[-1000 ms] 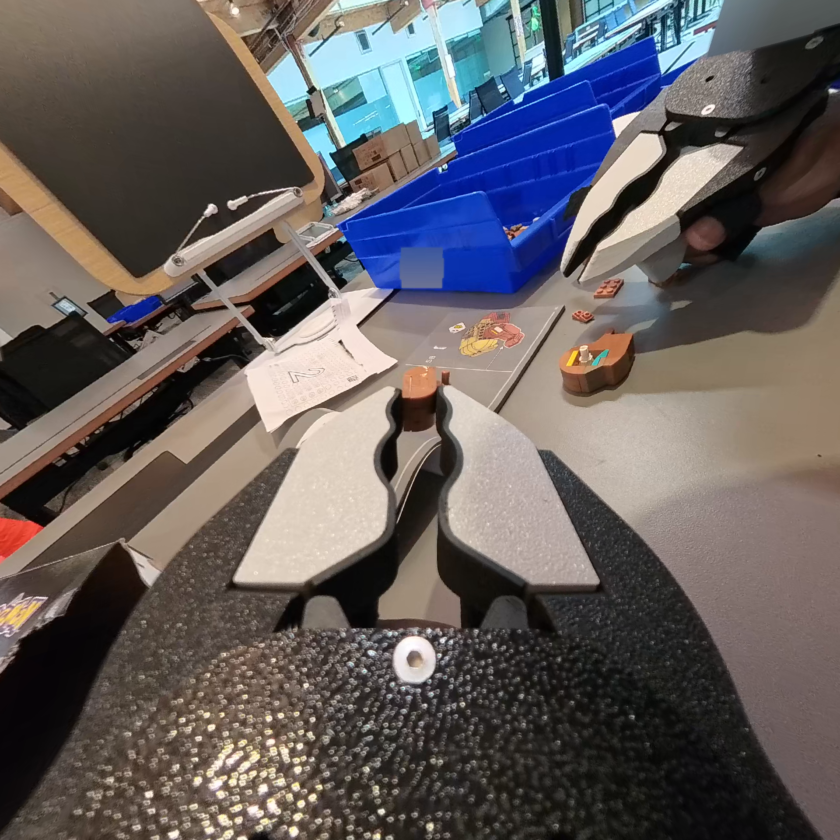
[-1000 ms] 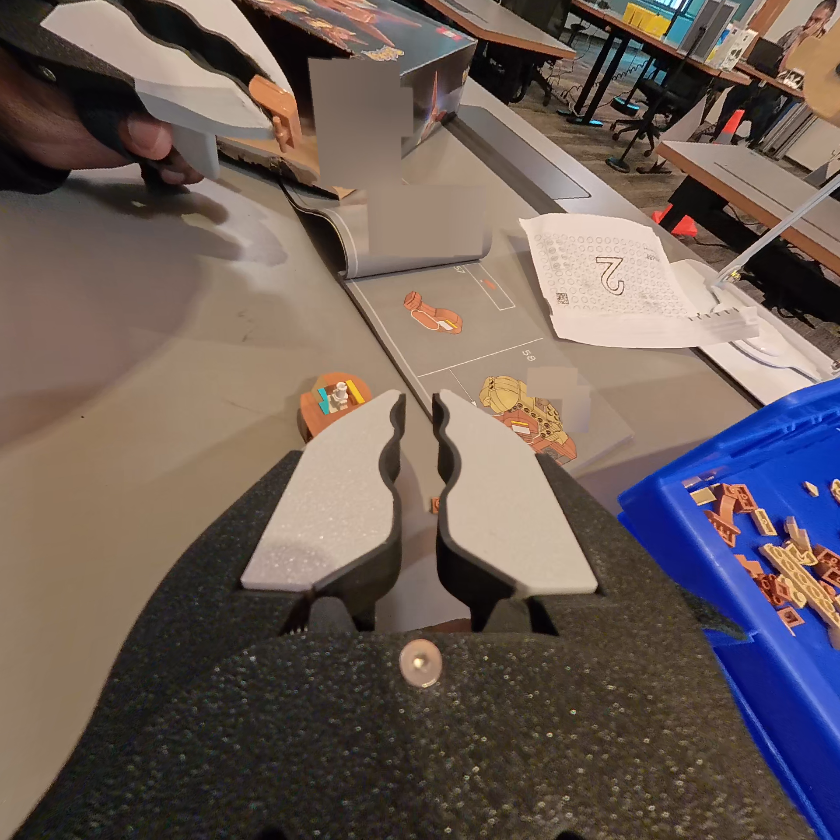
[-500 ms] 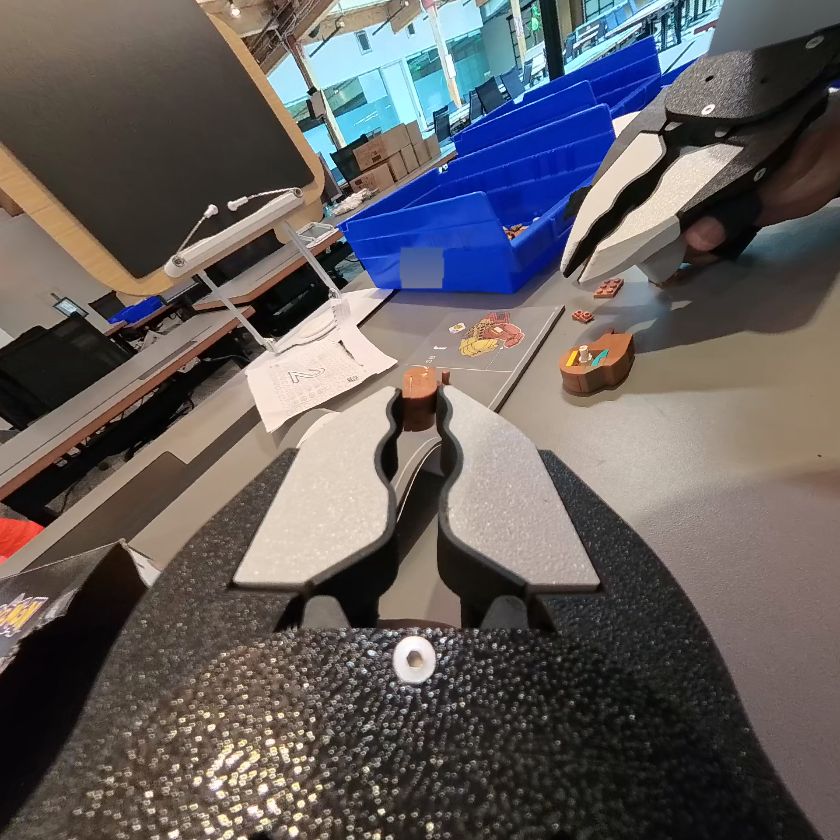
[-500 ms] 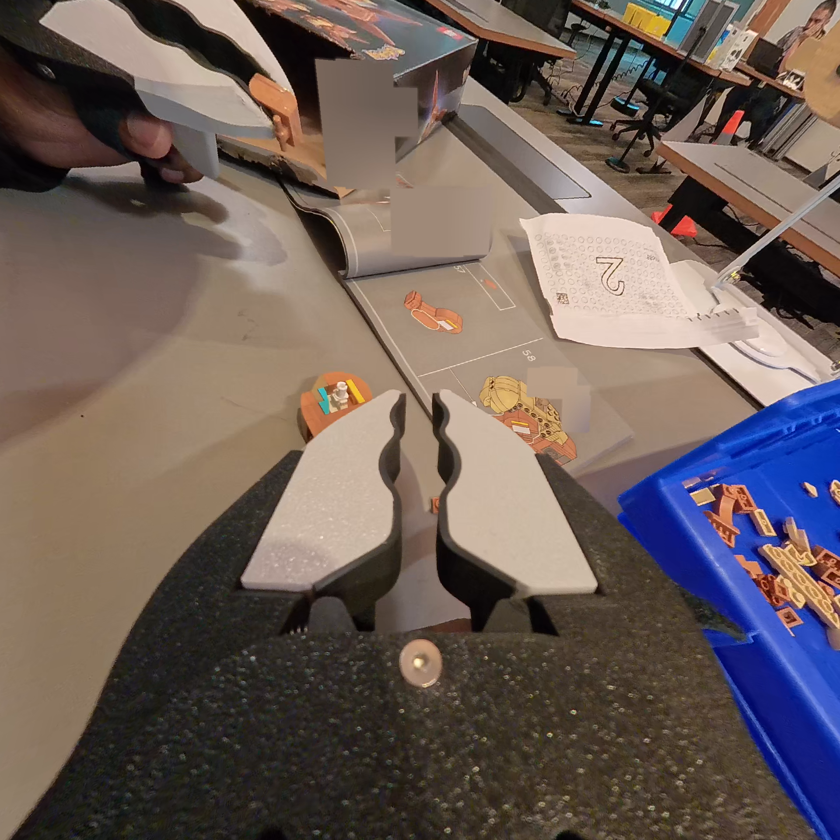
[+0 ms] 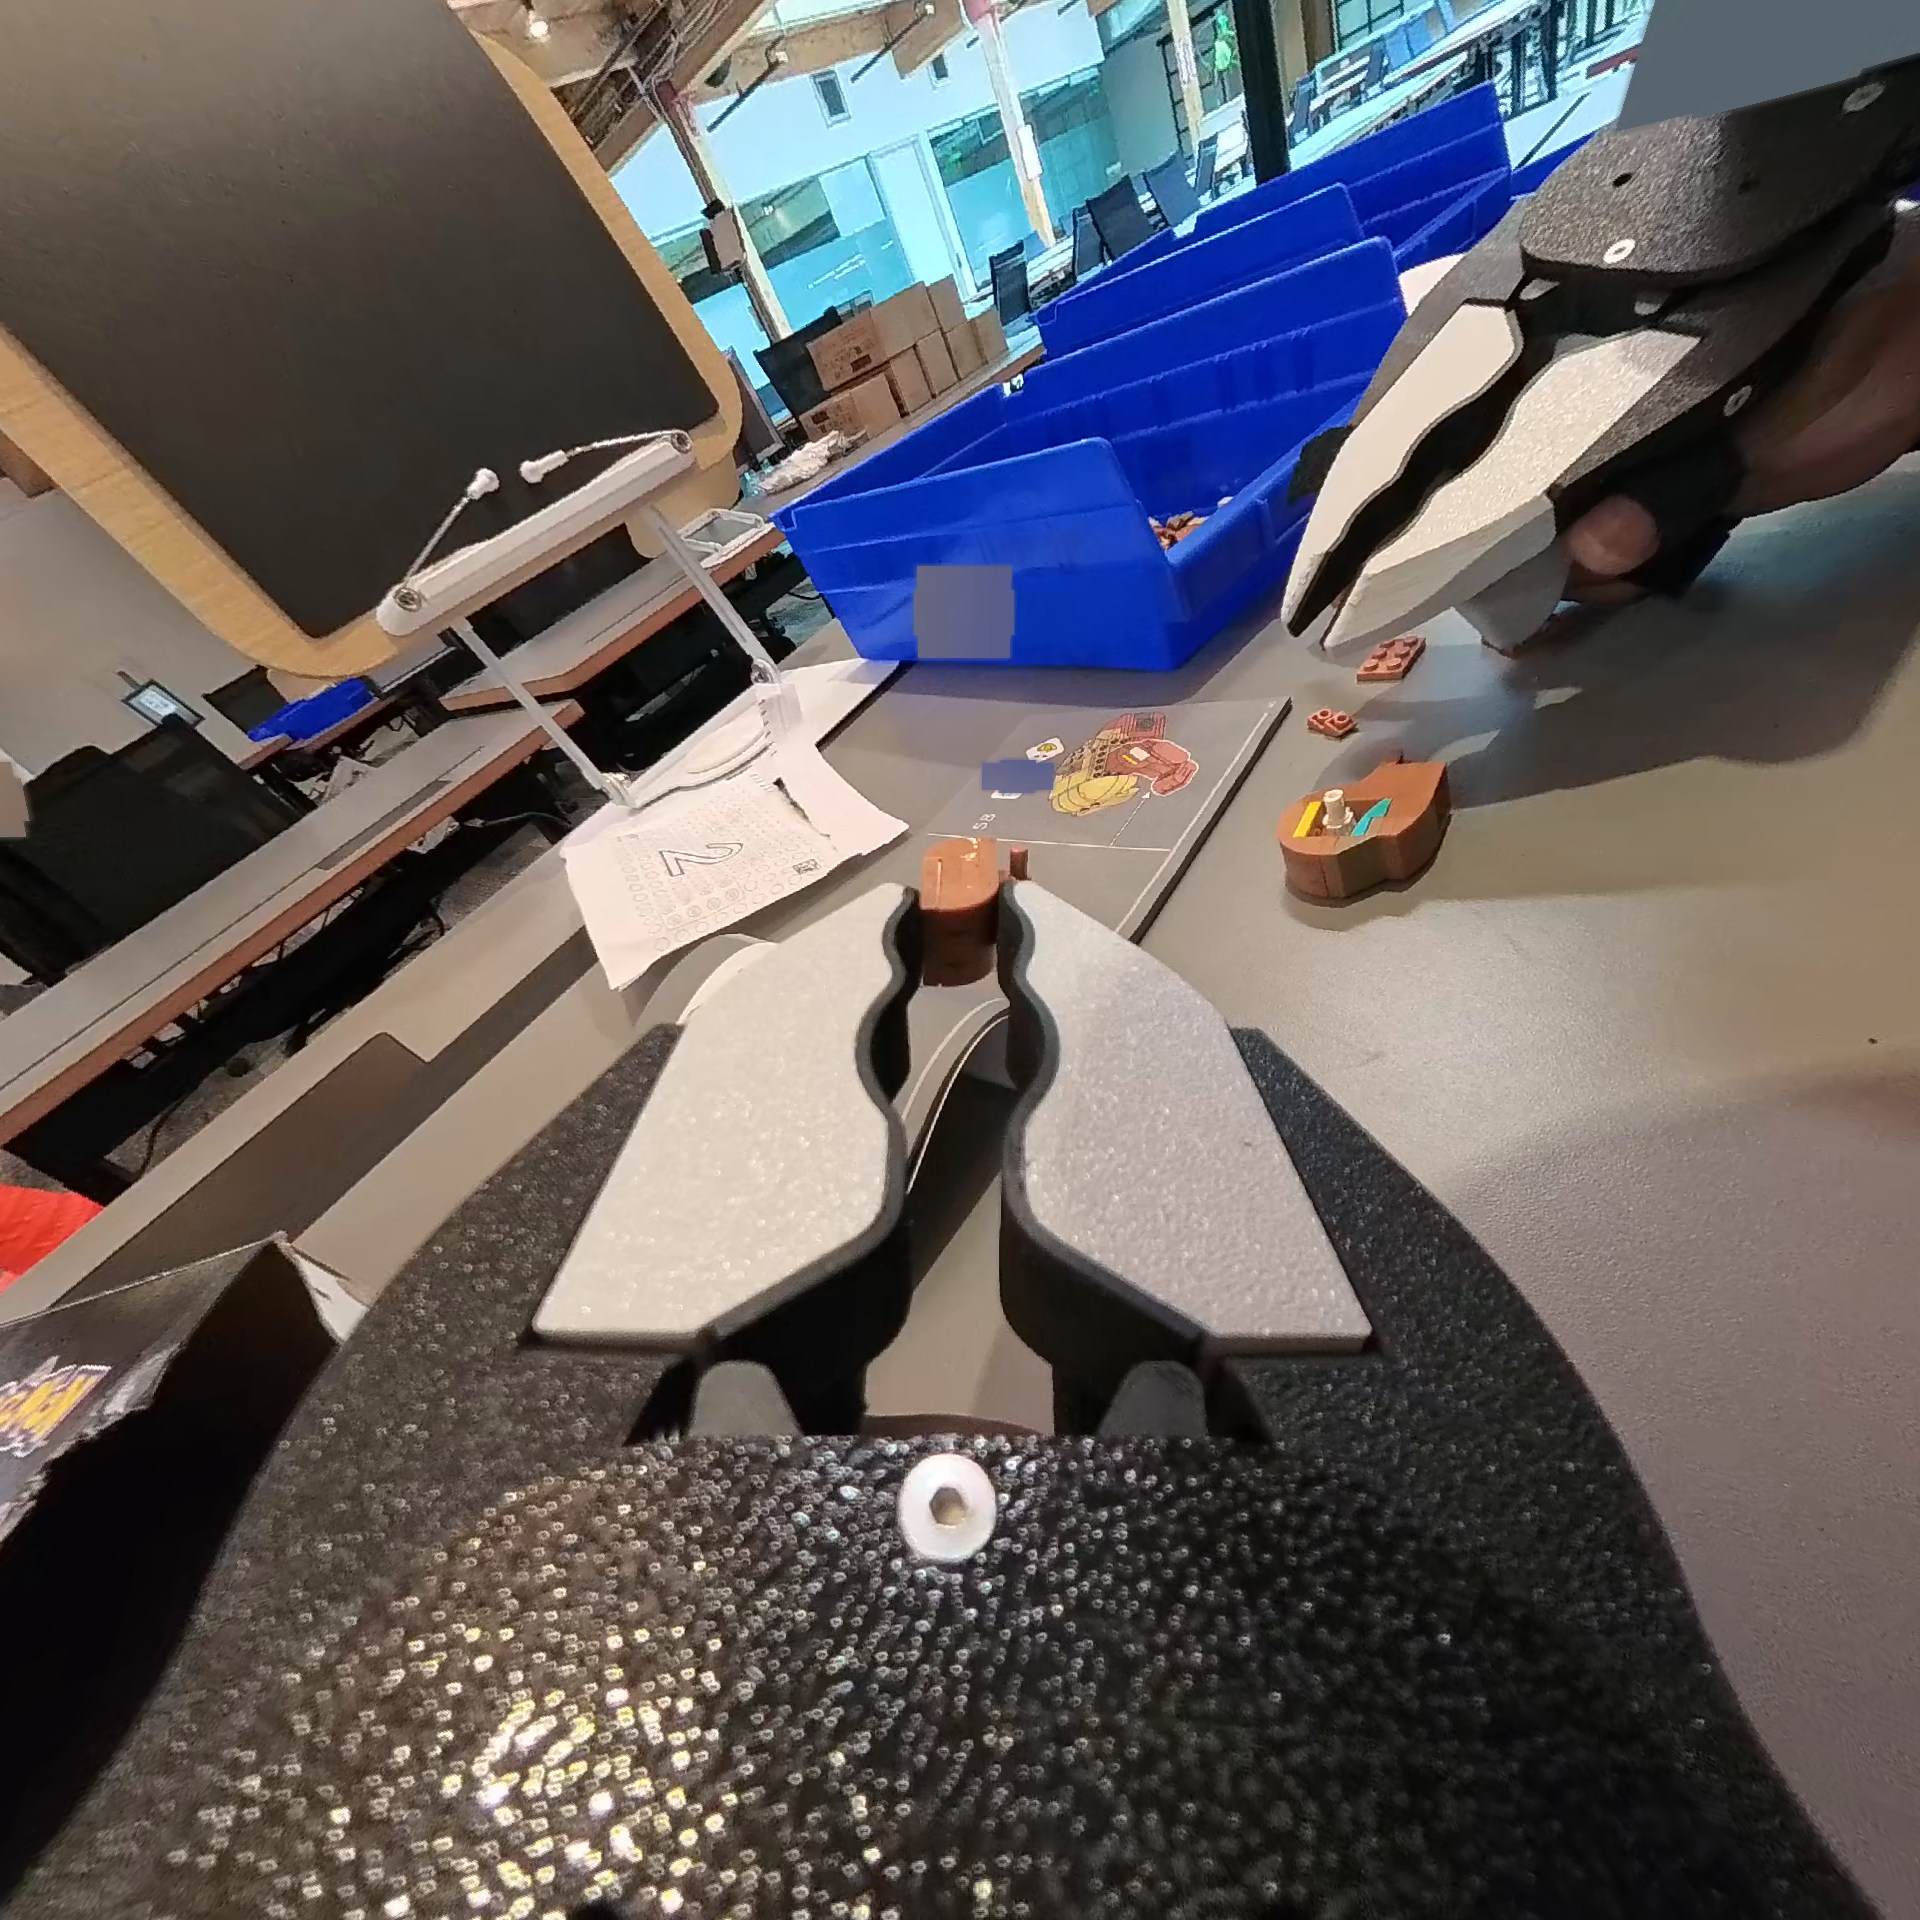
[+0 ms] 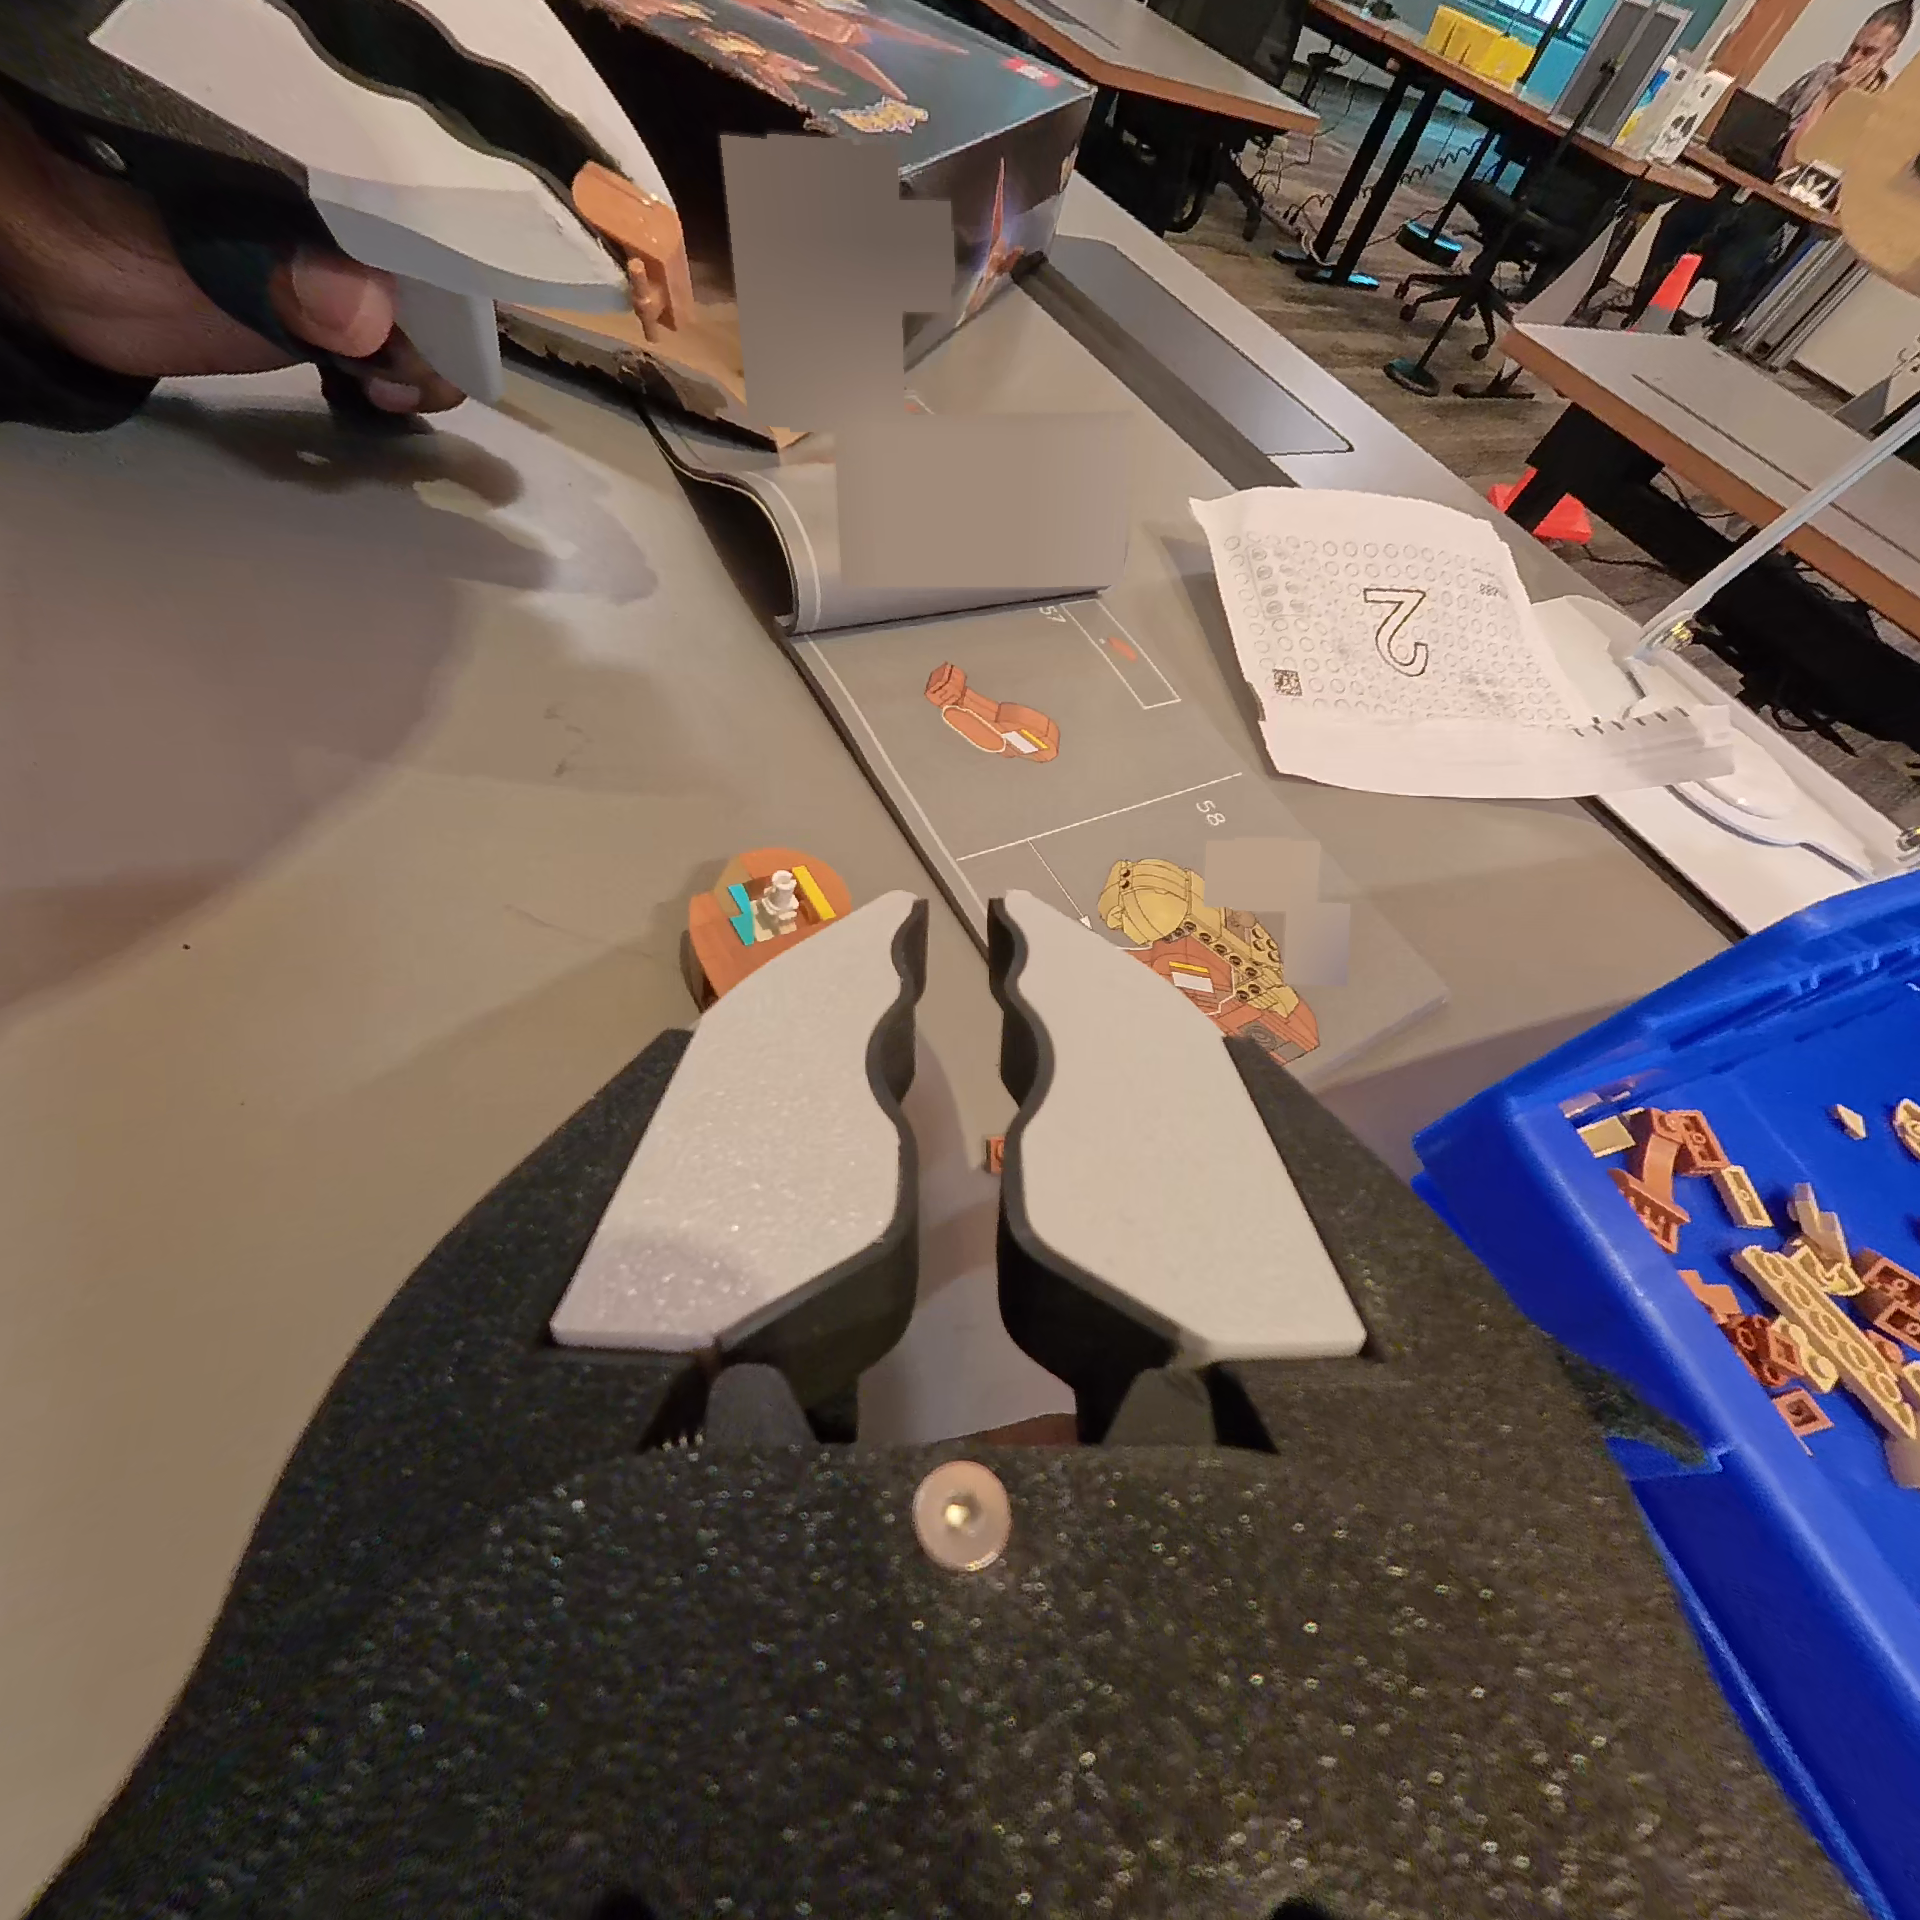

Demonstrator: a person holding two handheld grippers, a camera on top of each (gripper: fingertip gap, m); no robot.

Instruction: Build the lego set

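Gripping a rounded brown brick piece (image 5: 961,904), the left claw (image 5: 961,914) pinches it; right claw (image 6: 954,925) slightly parted, bare, beside a round studded brick build (image 6: 764,920).

Light: bright, even daylight pours through tall windows (image 5: 935,208) behind the benches.
Shadows: soft, broad patches spread across the grey tabletop (image 6: 260,727) beneath the raised hand (image 6: 156,281).
Glare: speckled highlights glitter on the black gripper housing (image 5: 520,1766).
Distortion: wide-angle bending curves the blue bins (image 5: 1039,551) and table edges near the frame borders.
Focus: foreground housing slightly soft; distant office hazy.
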